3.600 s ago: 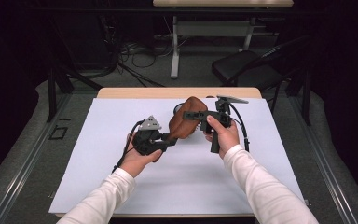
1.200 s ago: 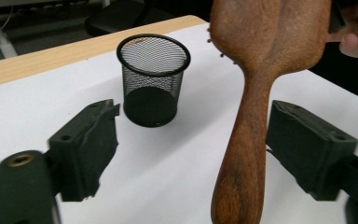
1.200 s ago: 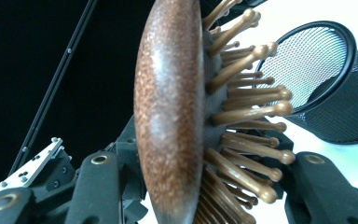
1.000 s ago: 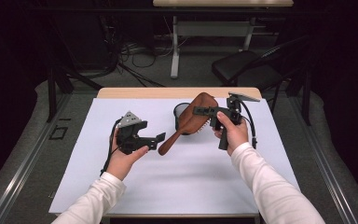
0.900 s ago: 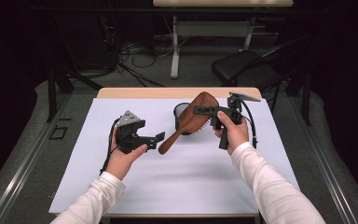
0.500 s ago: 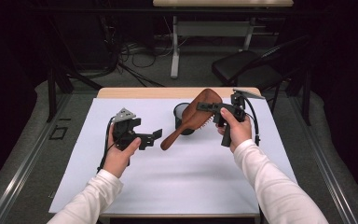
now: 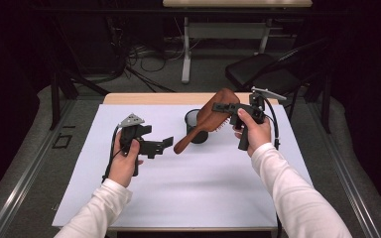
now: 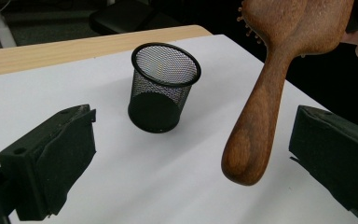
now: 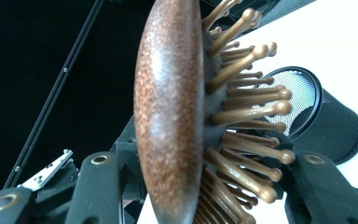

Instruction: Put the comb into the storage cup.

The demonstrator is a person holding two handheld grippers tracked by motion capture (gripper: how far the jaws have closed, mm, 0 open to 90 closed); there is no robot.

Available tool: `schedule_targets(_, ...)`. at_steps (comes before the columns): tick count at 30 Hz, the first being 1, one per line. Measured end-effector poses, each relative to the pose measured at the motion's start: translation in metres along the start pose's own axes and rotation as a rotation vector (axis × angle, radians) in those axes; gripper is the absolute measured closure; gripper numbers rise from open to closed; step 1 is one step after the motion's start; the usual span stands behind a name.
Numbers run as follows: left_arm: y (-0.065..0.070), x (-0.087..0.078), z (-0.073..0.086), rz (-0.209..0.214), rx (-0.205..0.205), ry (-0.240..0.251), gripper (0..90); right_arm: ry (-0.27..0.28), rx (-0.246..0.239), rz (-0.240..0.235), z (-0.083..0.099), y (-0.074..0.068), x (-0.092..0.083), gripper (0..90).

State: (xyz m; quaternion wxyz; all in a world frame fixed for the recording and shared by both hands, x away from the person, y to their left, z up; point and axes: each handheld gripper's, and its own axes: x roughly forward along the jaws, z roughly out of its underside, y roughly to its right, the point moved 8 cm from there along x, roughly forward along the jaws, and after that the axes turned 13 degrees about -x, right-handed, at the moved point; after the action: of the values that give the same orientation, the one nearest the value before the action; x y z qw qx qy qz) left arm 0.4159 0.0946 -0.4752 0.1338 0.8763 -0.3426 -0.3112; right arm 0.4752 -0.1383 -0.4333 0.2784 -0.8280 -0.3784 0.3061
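A brown wooden hairbrush (image 7: 206, 124) hangs tilted over the white table, head up and handle end low. My right gripper (image 7: 219, 106) is shut on its head; in the right gripper view the head (image 9: 170, 107) sits between the jaws with its bristles (image 9: 247, 112) pointing right. A black mesh cup (image 7: 194, 125) stands upright just behind the handle. My left gripper (image 7: 159, 145) hovers to the left of the handle, open and holding nothing. In the left gripper view its jaws stand wide apart, with the handle (image 8: 254, 130) and the cup (image 8: 163, 88) ahead of them.
A white sheet (image 7: 188, 188) covers the table, with a strip of bare wood (image 7: 144, 98) along the far edge. A dark chair (image 7: 263, 74) and a desk frame (image 7: 186, 49) with cables stand on the floor behind the table.
The left gripper, earlier close by the brush handle, has drawn away to the left with its jaws open. The right gripper has carried the brush slightly to the right and up.
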Motion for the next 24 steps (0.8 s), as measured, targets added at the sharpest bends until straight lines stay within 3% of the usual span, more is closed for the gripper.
schedule_targets(9, 0.001, 0.005, 0.002, -0.027, 0.016, -0.018, 0.4, 0.015, -0.002, 0.018, -0.011, 0.0, 0.004, 47.7)
schedule_targets(14, 0.002, 0.006, 0.002, -0.018, -0.003, -0.015, 0.4, 0.031, 0.004, 0.024, -0.018, 0.001, 0.003, 47.7)
schedule_targets(20, -0.003, 0.003, 0.001, -0.048, -0.005, -0.009, 0.4, 0.039, 0.007, 0.046, -0.022, 0.005, 0.002, 47.7)
schedule_targets(24, -0.005, -0.001, 0.001, -0.039, -0.016, 0.005, 0.4, 0.044, 0.009, 0.055, -0.025, 0.005, 0.002, 47.7)
